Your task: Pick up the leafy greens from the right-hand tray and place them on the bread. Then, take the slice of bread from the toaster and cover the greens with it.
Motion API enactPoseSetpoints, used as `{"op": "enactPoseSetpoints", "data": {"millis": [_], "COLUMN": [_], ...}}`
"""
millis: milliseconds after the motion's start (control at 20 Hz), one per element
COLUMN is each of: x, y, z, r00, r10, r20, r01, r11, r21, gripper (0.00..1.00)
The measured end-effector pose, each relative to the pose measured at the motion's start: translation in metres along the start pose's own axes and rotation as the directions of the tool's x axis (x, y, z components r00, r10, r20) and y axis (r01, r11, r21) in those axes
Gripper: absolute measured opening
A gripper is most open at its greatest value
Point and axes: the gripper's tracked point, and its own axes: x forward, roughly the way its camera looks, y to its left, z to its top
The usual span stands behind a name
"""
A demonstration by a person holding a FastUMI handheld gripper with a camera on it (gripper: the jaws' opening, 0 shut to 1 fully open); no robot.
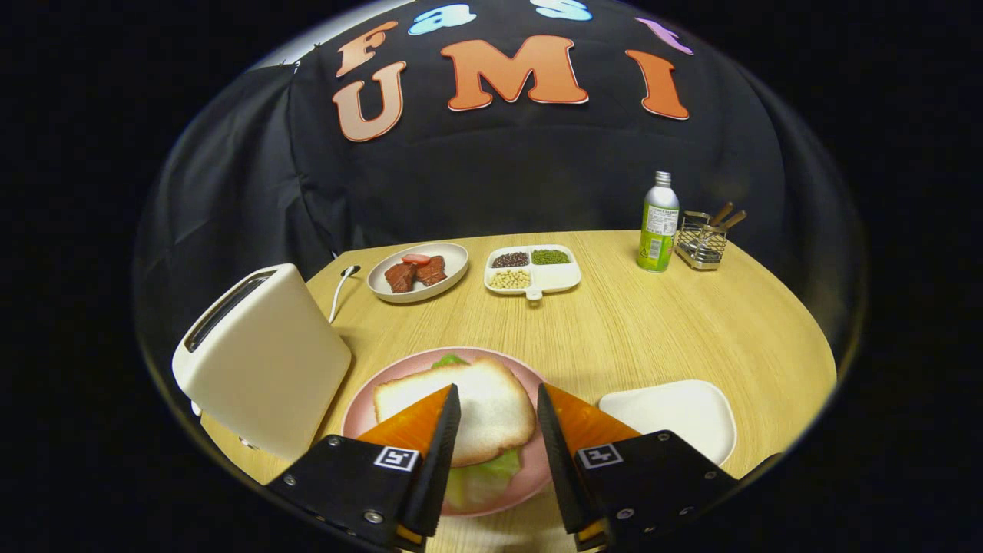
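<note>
Two slices look stacked on the pink plate (pixel 361 415) at lower centre: the top bread slice (pixel 476 407) covers the leafy greens (pixel 484 476), which peek out below. The tool (pixel 498 415) hangs released, fingers apart above it, gripping nothing. Best lift straight away without nudging the bread.

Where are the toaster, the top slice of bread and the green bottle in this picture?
toaster (pixel 261 361): gripper view, on its broad white side.
top slice of bread (pixel 491 403): gripper view, on its upper face, between the open fingers.
green bottle (pixel 659 226): gripper view, on its labelled body.
</note>
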Motion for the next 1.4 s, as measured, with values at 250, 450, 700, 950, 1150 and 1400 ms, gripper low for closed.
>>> {"op": "enactPoseSetpoints", "data": {"millis": [250,450,700,950,1150,1400], "x": [-0.006,-0.019,-0.047,-0.078,-0.102,-0.126], "y": [-0.018,-0.039,-0.070,-0.106,-0.131,-0.150], "z": [0.008,0.027,0.058,0.089,0.103,0.108], "r00": [0.999,0.993,0.976,0.942,0.916,0.895], "r10": [-0.042,-0.075,-0.110,-0.148,-0.166,-0.170], "r20": [0.033,0.090,0.188,0.300,0.365,0.412], "r01": [0.042,0.077,0.118,0.169,0.201,0.212], "r11": [0.999,0.997,0.992,0.985,0.978,0.975], "r21": [-0.003,-0.019,-0.035,-0.046,-0.059,-0.058], "gripper": [0.92,0.98,0.98,0.97,0.97,0.98]}}
